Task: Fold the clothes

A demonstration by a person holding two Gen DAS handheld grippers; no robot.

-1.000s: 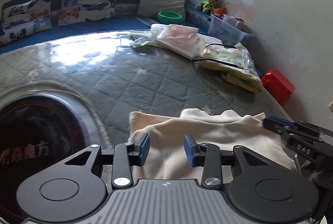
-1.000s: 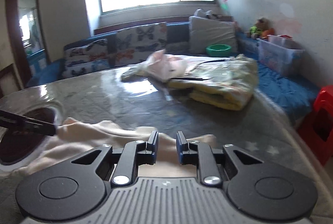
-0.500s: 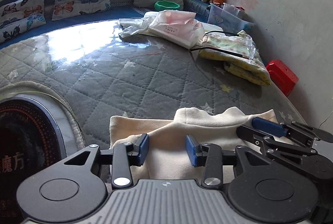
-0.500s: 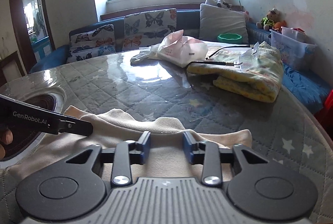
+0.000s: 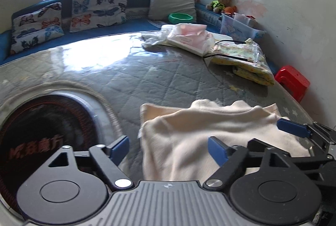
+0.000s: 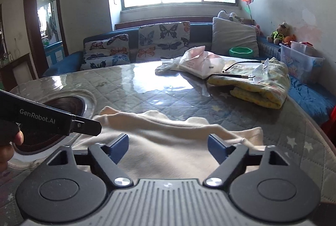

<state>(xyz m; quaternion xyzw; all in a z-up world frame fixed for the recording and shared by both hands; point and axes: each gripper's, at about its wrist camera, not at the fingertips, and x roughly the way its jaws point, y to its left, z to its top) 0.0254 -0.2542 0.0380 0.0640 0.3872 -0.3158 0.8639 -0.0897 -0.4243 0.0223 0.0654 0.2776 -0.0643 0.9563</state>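
Left tool and right tool: both have their blue-padded fingers spread wide, with nothing between them, poised just above the near part of the cream knit garment. The garment lies on the grey quilted worktop under clear plastic, one layer doubled over another, its far edge rumpled, a sleeve-like strip trailing toward its right side. Beside the garment's left side is a round dark inset panel. Well beyond the garment lie a folded yellow patterned blanket and a white plastic bag.

Judgement: a fold appears laid and let go, or a fresh grip is about to be taken; which one cannot be settled. Any further fold calls for pinching an edge at two points.
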